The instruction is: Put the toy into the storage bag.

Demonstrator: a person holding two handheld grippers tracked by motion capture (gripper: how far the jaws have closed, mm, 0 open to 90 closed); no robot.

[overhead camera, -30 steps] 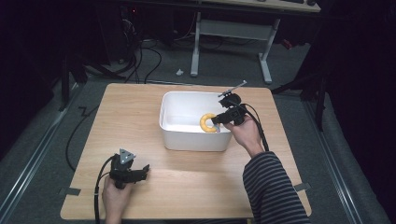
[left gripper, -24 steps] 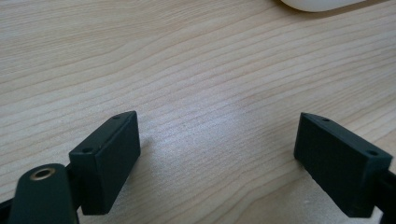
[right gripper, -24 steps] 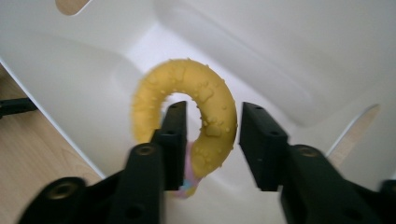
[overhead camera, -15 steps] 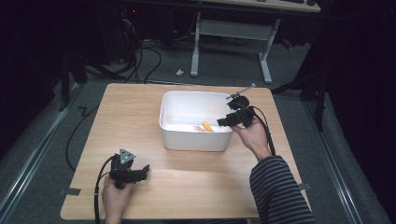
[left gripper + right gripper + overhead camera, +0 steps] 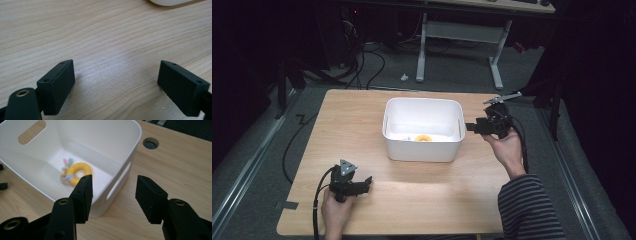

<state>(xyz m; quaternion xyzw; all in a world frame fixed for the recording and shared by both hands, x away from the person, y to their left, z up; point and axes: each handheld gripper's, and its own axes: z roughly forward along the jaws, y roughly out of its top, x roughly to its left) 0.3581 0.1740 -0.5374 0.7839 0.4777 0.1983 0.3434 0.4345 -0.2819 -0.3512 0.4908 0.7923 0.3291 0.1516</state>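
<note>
Yellow ring (image 5: pixel 77 172) lies in tub (image 5: pixel 120 157) (white) — right gripper (image 5: pixel 113 192) empty.

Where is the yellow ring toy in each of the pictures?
High view: the yellow ring toy lies on the bin's floor, near the front wall.
Right gripper view: left of centre, just above the left jaw.
Left gripper view: not in it.
Shared landmark: the white bin, whose rounded edge peeks in at the top of the left gripper view.

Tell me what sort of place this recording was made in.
Probably a lab or workshop bay: a bare wooden table under a spot of light, cables strewn on grey carpet behind it, and the metal legs of another desk beyond.
</note>
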